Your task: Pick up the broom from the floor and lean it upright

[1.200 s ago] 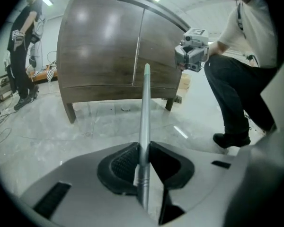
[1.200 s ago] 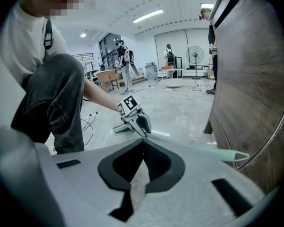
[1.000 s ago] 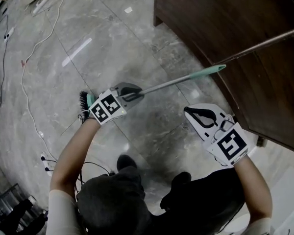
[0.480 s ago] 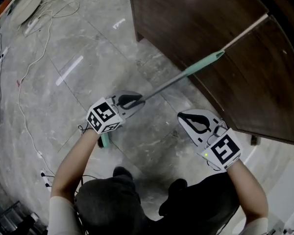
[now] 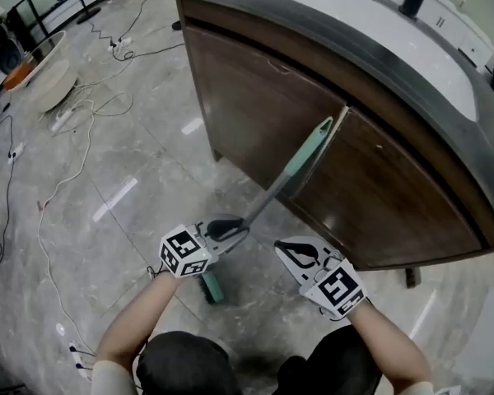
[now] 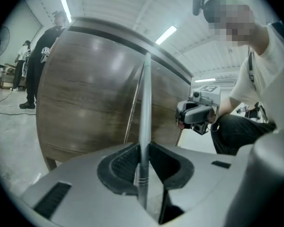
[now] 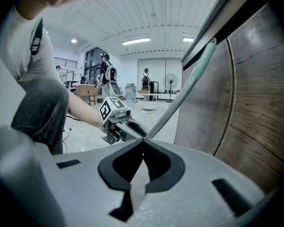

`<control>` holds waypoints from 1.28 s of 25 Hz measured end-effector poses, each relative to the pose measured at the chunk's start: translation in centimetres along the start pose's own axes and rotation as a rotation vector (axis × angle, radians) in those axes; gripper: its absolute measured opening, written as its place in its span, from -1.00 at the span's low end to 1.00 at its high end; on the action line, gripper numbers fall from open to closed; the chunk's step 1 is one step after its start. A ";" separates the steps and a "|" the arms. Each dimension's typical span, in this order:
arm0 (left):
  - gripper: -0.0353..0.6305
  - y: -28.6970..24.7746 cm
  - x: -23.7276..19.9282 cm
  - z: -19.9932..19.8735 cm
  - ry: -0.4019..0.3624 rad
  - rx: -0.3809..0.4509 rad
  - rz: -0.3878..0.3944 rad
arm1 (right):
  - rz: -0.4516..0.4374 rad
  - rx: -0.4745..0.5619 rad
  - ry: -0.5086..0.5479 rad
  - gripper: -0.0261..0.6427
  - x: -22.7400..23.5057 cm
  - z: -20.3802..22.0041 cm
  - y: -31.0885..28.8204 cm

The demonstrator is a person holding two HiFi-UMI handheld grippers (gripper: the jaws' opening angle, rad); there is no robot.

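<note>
The broom has a grey metal shaft (image 5: 263, 200), a teal grip (image 5: 309, 151) at its top and a teal brush head (image 5: 210, 287) low by the floor. It stands steeply tilted, with the grip up in front of the dark wooden cabinet (image 5: 255, 97). My left gripper (image 5: 230, 230) is shut on the lower shaft, and in the left gripper view the shaft (image 6: 144, 108) runs up between the pads (image 6: 120, 162). My right gripper (image 5: 290, 251) hangs just right of the shaft with its tips together and nothing in them. The right gripper view shows the shaft (image 7: 177, 105) and the left gripper (image 7: 120, 122) ahead.
The curved cabinet carries a dark counter with a pale sink top (image 5: 379, 31). White cables (image 5: 74, 138) trail over the marble floor at left, near a round dish (image 5: 45, 76). People stand in the background (image 7: 106, 77).
The left gripper has risen with the broom, so the shaft has swung from nearly flat to steep and the brush head now hangs below the gripper. The right gripper rose too, still shut.
</note>
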State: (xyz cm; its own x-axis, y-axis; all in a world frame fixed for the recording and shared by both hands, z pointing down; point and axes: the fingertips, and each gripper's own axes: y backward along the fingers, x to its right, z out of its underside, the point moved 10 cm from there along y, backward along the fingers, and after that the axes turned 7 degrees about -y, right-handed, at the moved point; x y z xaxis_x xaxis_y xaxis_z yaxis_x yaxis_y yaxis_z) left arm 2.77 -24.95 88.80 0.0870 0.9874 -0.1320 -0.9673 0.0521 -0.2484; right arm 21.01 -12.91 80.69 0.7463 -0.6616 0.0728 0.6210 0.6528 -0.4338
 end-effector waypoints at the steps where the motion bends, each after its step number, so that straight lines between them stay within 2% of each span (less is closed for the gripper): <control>1: -0.68 -0.4 0.0 -0.6 0.001 0.011 0.002 | 0.009 0.008 0.000 -0.92 0.1 -0.1 0.1; 6: -0.68 -2.7 -0.1 -2.3 0.017 0.015 0.010 | 0.028 0.032 0.014 -0.92 0.2 0.0 0.5; 12: -0.68 -4.5 -0.1 -2.4 0.032 -0.007 -0.011 | 0.058 0.062 -0.009 -0.92 0.7 0.1 1.3; 19: -0.67 -4.8 -1.2 -2.2 0.021 0.017 -0.078 | 0.073 0.049 -0.017 -0.92 1.7 0.6 2.6; 24: -0.54 -4.4 -1.3 -2.3 0.014 0.023 -0.089 | 0.080 0.051 -0.035 -0.92 1.9 1.1 2.8; 32: -0.49 -3.8 -1.1 -2.4 -0.006 0.030 -0.106 | 0.061 0.044 -0.043 -0.92 1.9 1.0 2.1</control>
State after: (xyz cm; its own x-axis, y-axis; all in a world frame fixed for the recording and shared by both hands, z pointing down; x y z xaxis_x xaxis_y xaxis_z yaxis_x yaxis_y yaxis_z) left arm 6.90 -26.55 87.53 0.1878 0.9770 -0.1011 -0.9596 0.1605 -0.2313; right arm 23.92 -12.42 80.80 0.7920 -0.6044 0.0862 0.5834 0.7075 -0.3988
